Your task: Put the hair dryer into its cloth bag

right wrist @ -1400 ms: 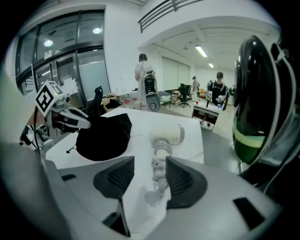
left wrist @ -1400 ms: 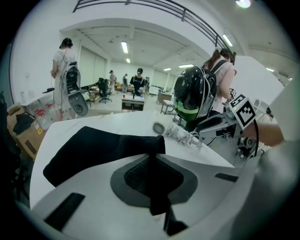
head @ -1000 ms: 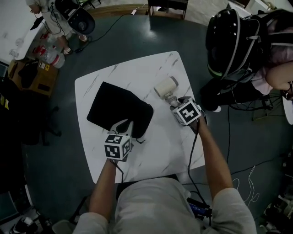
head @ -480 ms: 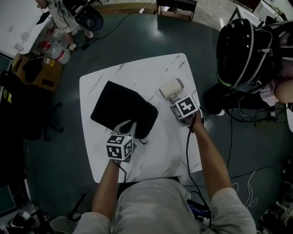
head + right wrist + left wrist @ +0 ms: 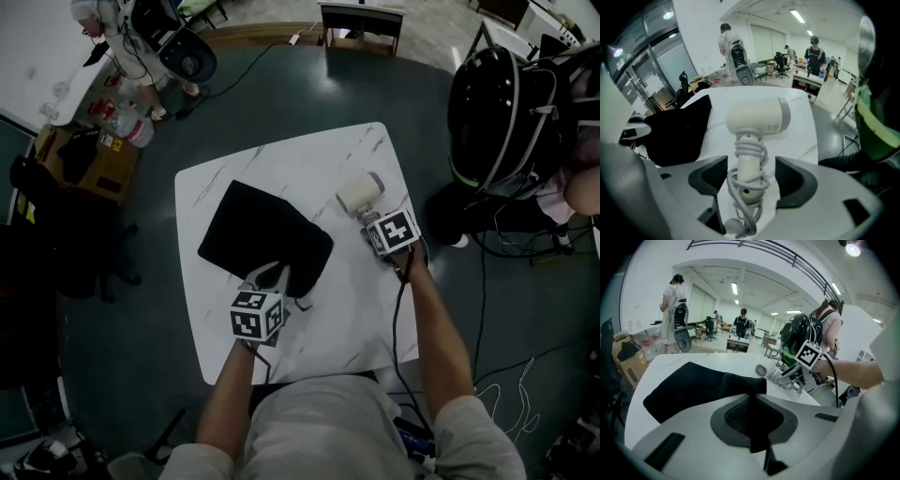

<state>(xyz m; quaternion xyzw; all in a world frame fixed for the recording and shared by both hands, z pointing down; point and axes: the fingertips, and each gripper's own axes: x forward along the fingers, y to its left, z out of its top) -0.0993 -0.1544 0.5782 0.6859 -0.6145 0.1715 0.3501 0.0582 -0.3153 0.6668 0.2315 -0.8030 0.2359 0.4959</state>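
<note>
A cream hair dryer (image 5: 360, 194) lies on the white table (image 5: 356, 309), its cord wound round the handle (image 5: 749, 161). My right gripper (image 5: 372, 215) stands over that handle. Its jaws have just been opening and now sit wide on either side of the handle, their pads off it (image 5: 750, 180). The black cloth bag (image 5: 265, 239) lies flat left of the dryer. My left gripper (image 5: 268, 277) is shut on the bag's near edge, and black cloth shows pinched between its jaws (image 5: 752, 411).
A person with a black helmet and backpack (image 5: 497, 103) stands close to the table's right side. A chair (image 5: 361, 19) is beyond the far edge. Cardboard boxes (image 5: 89, 155) and cables lie on the floor at the left. More people stand in the background (image 5: 729, 44).
The marker cube on my right gripper has rolled a little over the dryer's handle. The left gripper keeps its hold on the bag. Dryer and bag lie where they were.
</note>
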